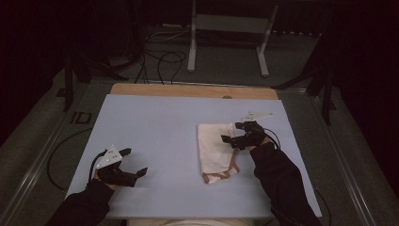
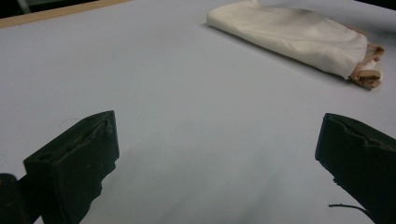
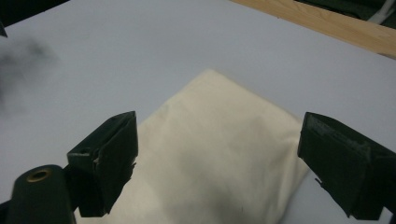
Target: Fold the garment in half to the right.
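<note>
Your right gripper [image 1: 234, 136] is hovering over the folded cream cloth [image 1: 214, 148], its jaws spread wide and closed on nothing. In the right gripper view, that gripper [image 3: 217, 158] is framing the cloth [image 3: 219, 158]: one black jaw is rising at 8 o'clock and the other at 4 o'clock, while a corner of the cloth is pointing toward 12 o'clock between them. Whether the jaw tips are touching the fabric cannot be told.

Your left gripper [image 1: 134, 162] is resting low over the pale blue mat [image 1: 155, 122], at about 7 o'clock on the table, and its jaws are likewise standing wide apart with bare mat between them. In the left gripper view, this gripper [image 2: 217, 154] is looking across the mat [image 2: 177, 102] toward the cloth [image 2: 289, 35], which is lying well apart at about 1 o'clock.

Seen from the high view, the cloth is lying flat on the mat at roughly 4 o'clock from the table's centre. A brown-trimmed edge [image 1: 221, 175] is showing at the cloth's 6 o'clock end, nearest you. The mat is covering most of the wooden tabletop [image 1: 188, 89], whose bare strip is showing along the 12 o'clock side. Beyond it, cables [image 1: 162, 59] are trailing across the dark floor beside a white metal stand [image 1: 230, 28].
</note>
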Tool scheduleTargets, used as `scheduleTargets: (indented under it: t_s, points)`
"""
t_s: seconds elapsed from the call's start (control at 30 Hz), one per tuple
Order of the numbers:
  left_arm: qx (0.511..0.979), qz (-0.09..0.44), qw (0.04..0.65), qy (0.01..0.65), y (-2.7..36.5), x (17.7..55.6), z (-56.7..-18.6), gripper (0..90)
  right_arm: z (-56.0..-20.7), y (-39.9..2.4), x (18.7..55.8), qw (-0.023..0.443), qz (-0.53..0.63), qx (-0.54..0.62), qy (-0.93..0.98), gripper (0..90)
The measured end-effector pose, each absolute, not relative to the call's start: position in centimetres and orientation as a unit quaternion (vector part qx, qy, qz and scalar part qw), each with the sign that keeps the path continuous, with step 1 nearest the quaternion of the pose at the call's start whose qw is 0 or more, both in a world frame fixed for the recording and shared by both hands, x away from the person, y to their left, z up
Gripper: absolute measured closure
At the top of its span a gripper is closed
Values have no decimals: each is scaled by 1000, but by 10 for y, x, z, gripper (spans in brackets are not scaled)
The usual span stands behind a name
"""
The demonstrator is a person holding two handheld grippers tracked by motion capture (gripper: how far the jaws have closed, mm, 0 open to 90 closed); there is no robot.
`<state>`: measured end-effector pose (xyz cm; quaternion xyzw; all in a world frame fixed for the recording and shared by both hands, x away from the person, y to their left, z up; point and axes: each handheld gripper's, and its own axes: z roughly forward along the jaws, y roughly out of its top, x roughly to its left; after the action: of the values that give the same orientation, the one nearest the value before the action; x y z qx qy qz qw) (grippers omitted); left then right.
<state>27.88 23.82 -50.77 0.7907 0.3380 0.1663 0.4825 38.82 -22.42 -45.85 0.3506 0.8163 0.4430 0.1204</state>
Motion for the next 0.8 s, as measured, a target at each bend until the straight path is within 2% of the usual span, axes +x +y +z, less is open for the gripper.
scheduleTargets:
  t_s: [0.8]
  points:
    - [791,169,474,348,250,275,-509,6,-493,-262,331,120,443,348,818,117]
